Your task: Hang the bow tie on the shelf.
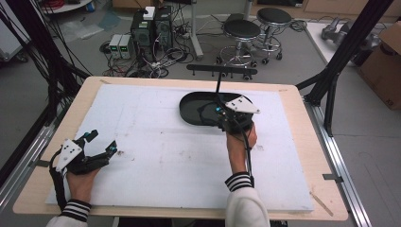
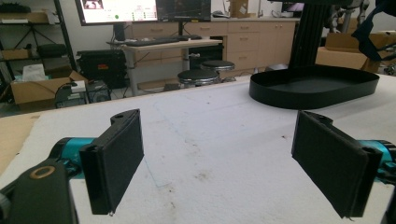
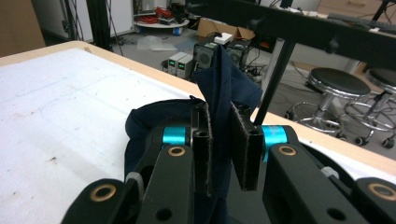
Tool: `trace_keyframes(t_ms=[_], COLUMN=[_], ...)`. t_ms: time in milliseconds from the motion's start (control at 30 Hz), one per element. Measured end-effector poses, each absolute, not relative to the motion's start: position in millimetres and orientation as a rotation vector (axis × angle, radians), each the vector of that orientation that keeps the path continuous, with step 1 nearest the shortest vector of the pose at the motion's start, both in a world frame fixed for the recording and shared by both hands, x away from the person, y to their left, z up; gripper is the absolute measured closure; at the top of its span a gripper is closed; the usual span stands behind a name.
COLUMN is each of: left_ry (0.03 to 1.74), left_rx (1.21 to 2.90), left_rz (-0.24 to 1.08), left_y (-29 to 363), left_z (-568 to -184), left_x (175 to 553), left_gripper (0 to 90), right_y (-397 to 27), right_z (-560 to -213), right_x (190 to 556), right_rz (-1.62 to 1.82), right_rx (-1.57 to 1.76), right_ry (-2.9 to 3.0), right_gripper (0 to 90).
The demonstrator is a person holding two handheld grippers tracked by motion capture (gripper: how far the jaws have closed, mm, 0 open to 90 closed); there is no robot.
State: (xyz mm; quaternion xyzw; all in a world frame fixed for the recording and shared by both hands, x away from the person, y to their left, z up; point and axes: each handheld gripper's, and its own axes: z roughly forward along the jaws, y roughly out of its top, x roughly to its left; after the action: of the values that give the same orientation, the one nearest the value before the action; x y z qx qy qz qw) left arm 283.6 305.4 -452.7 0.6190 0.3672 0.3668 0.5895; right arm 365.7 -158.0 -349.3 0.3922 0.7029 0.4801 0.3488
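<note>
We see a pale wooden table (image 1: 293, 101) covered by a white foam sheet (image 1: 156, 151), matte, faintly pitted and smudged with brown marks near its middle. Toward one o'clock on the sheet sits a shallow black tray (image 1: 194, 105), oval with a low upright wall and a smooth, slightly glossy finish.

The right gripper (image 3: 223, 140) is over the tray's near rim in the high view, held by the right hand (image 1: 240, 144), whose sleeve ends in a striped cuff. Its own view gives what the overhead camera cannot: the jaws, faced with coarse black felt-like pads, are clenched on a fold of dark blue cloth (image 3: 224, 84). The cloth is soft and creased, rising to a peak above the jaws and bunching in a heap below them, at the tray.

At eight o'clock the left gripper (image 1: 100, 142) lies low over the foam in the left hand (image 1: 81, 182), released, its jaws spread wide with nothing between them. The left gripper view shows the flat rectangular pads, the teal collars behind them, and the tray's wall side-on at one o'clock, with the cloth hanging beyond its far right end.
</note>
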Motion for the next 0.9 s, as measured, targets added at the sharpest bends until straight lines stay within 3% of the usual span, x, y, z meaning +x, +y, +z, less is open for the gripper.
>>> trace_keyframes(t_ms=[900], left_ry=[0.852], left_rx=[1.440], left_rz=[0.853], left_y=[305], left_z=[-453], left_x=[283], left_gripper=[16.9], right_y=[-152], right_z=[-317], right_x=[401], right_rz=[1.297], right_rx=[0.985], right_ry=[1.703], right_gripper=[79.8])
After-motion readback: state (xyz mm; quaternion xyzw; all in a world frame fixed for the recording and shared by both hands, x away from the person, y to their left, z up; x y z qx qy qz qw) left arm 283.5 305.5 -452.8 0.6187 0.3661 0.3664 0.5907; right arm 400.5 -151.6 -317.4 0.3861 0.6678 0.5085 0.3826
